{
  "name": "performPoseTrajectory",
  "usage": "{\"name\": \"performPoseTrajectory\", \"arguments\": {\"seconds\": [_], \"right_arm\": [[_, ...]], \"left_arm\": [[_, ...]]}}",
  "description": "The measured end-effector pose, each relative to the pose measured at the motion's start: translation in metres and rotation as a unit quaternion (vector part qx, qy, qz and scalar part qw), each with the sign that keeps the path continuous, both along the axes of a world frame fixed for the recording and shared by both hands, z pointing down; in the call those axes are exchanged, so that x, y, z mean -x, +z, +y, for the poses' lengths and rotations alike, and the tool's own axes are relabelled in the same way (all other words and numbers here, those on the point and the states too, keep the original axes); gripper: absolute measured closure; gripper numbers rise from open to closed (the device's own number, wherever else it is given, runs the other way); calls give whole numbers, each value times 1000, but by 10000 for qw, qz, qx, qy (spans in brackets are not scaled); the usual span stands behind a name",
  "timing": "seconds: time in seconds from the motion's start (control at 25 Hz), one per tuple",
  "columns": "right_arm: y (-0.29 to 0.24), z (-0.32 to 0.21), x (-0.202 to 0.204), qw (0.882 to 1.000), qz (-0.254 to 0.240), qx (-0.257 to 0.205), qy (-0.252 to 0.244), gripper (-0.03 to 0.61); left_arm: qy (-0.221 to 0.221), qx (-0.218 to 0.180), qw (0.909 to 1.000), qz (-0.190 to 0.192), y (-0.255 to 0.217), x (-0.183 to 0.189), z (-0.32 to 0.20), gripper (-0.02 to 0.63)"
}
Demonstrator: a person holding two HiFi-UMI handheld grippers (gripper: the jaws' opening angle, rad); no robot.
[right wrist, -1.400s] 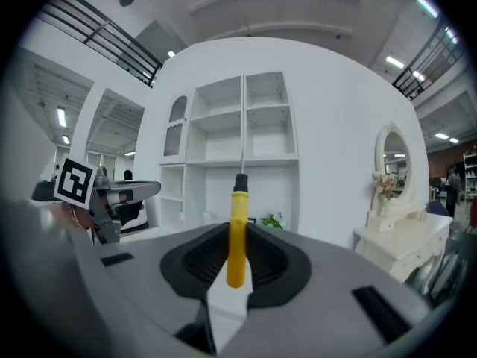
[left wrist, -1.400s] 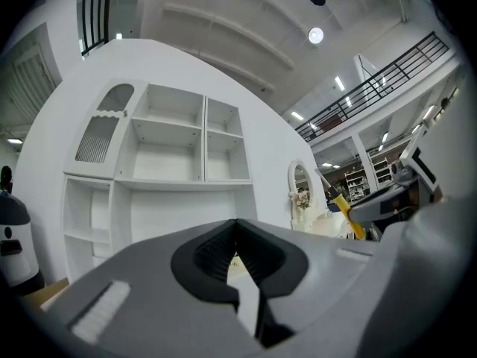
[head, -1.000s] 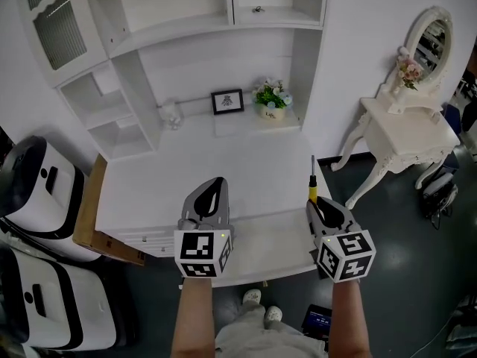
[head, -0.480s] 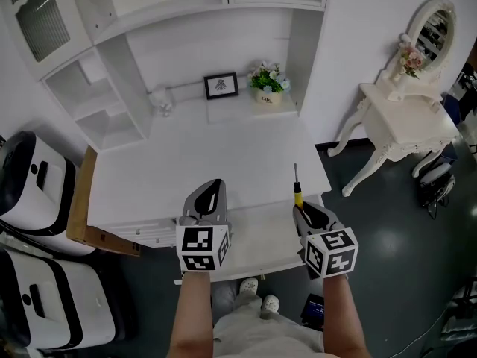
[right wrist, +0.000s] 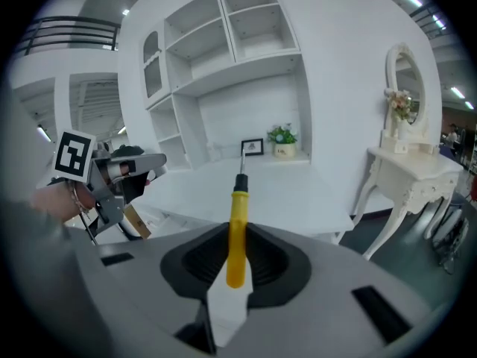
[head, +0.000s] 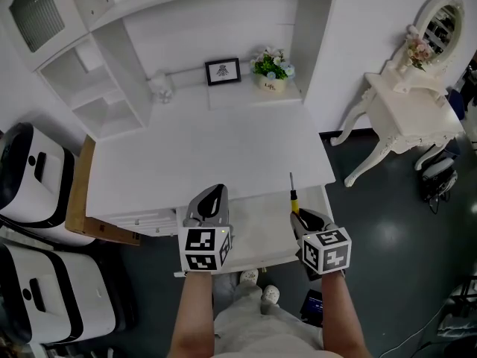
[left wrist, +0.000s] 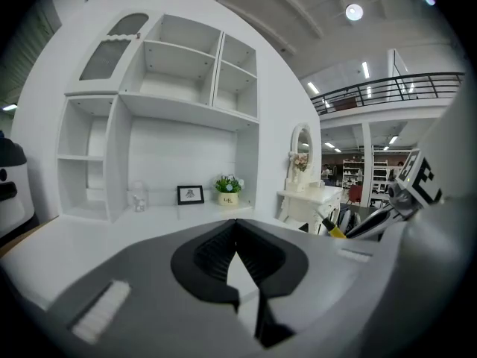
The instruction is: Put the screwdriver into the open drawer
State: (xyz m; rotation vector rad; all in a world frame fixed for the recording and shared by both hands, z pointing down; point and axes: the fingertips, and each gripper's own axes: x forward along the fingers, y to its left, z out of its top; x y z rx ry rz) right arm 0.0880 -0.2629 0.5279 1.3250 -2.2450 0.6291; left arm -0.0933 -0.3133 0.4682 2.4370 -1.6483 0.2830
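Observation:
The screwdriver (head: 292,197) has a yellow handle and a thin metal shaft. My right gripper (head: 302,216) is shut on that handle, with the shaft pointing away from me over the right part of the open white drawer (head: 257,233). The right gripper view shows the handle (right wrist: 235,233) clamped between the dark pads. My left gripper (head: 213,194) hangs over the drawer's left part with its jaws together and nothing in them. From the left gripper view (left wrist: 237,222), the yellow handle (left wrist: 335,232) shows at the right.
The drawer sticks out from a white desk (head: 209,151) with shelves behind. At the desk's back stand a photo frame (head: 223,71) and a flower pot (head: 271,67). A white dressing table (head: 414,118) is at the right. White machines (head: 30,192) and a wooden board (head: 78,200) are at the left.
Both grippers have sunk toward the drawer. The screwdriver has come down and a little left with the right gripper, from beside the desk's edge to over the drawer.

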Motion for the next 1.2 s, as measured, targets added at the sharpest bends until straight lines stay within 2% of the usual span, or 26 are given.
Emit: {"name": "performPoseTrajectory", "arguments": {"seconds": [0.44, 0.96, 1.2], "right_arm": [[50, 10, 6, 9945, 279, 915, -428, 503], [101, 21, 12, 9722, 585, 2129, -784, 503], [123, 19, 12, 9641, 659, 2448, -789, 503]], "left_arm": [[-31, 279, 9996, 5, 24, 5, -7, 604], [-54, 352, 9993, 108, 32, 10, -30, 604], [-37, 413, 9991, 132, 39, 8, -36, 604]]}}
